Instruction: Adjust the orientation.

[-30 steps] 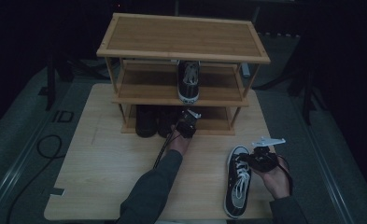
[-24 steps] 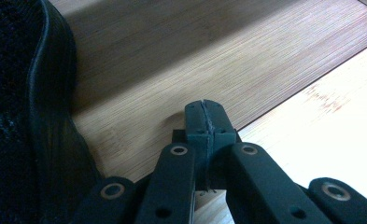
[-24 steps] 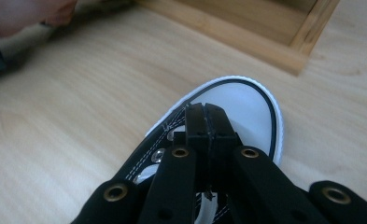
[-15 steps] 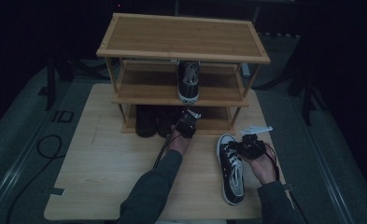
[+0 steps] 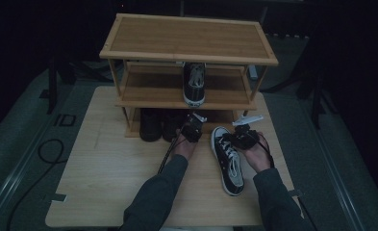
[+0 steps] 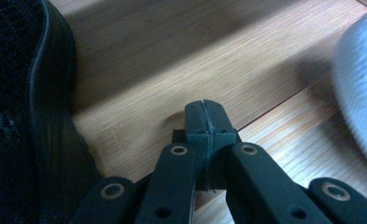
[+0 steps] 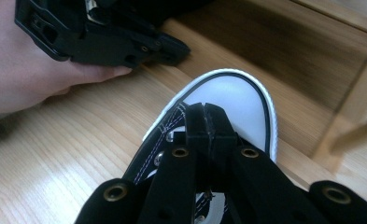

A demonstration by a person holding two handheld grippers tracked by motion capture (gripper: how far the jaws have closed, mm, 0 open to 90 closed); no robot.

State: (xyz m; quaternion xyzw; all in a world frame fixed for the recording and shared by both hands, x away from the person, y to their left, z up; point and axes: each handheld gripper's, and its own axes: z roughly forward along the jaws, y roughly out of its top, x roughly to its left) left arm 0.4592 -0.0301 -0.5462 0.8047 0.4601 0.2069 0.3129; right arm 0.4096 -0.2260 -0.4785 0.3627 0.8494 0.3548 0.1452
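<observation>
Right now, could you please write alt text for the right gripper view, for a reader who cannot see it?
The right gripper, jaws shut, rests over the laces of a black sneaker with a white toe cap, which lies on the wooden table pointing toward the shoe rack's bottom shelf. At upper left, a hand holds the left gripper.

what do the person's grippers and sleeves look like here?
Both the left gripper and the right gripper are black, with linkage arms pinned by brass-ringed rivets. A pale plate tops the right one. A dark cable trails from the left. Sleeves are dark grey.
</observation>
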